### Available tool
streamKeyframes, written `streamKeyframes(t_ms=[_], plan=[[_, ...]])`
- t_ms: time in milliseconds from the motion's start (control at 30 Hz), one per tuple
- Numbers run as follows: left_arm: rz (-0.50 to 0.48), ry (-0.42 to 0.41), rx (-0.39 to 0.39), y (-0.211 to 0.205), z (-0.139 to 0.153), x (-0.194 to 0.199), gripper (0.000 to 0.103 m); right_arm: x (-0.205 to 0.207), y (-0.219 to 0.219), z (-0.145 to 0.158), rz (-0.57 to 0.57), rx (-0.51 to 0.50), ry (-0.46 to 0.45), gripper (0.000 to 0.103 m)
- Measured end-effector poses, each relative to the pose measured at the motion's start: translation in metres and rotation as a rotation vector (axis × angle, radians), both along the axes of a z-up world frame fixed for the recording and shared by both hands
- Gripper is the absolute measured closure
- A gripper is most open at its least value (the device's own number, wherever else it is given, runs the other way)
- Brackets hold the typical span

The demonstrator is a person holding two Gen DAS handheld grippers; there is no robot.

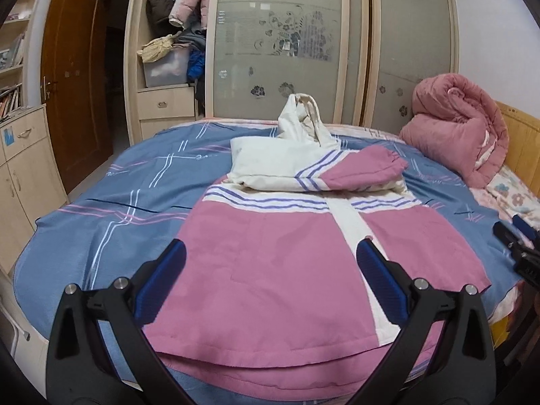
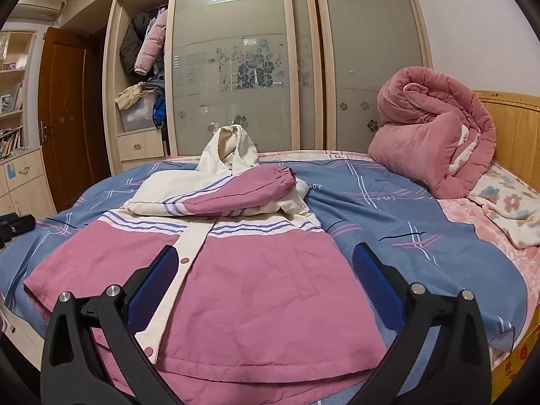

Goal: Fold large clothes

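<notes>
Pink hem of the jacket (image 1: 270, 270) lies nearest, front up on the bed (image 1: 101, 229), sleeves (image 1: 354, 172) already folded across the chest. Left gripper (image 1: 270, 263) and right gripper (image 2: 266, 270) hover with jaws released, empty. Next, likely: pinch both hem corners, fold toward the hood (image 1: 303, 118).

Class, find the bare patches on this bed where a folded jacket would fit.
Free: blue sheet left of the jacket, and sheet between the jacket and the rolled pink quilt. Crowded: the middle, under the jacket, and the quilt's corner by the headboard.
</notes>
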State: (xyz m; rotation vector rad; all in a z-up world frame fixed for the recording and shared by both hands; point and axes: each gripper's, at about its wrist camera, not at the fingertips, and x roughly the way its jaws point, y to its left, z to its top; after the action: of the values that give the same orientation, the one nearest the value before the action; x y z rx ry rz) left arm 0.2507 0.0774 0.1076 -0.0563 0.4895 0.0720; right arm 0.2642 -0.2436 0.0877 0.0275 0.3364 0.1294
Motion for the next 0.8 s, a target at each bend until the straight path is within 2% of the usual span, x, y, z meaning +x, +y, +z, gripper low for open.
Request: streamKeyframes(t_ms=[200,500,800], plan=[[0.003,0.054,0.001,-0.001,-0.012,0.014,0.002,0.000,0.001,0.000,0.002,0.002,-0.002,0.001],[0.021,0.043,0.043,-0.002,-0.012,0.012,0.002,0.004,0.004,-0.003,0.013,0.010,0.017,0.001],[0.018,0.048,0.034,-0.002,-0.013,0.012,0.002,0.006,0.008,-0.005,0.023,0.018,0.028,0.001]])
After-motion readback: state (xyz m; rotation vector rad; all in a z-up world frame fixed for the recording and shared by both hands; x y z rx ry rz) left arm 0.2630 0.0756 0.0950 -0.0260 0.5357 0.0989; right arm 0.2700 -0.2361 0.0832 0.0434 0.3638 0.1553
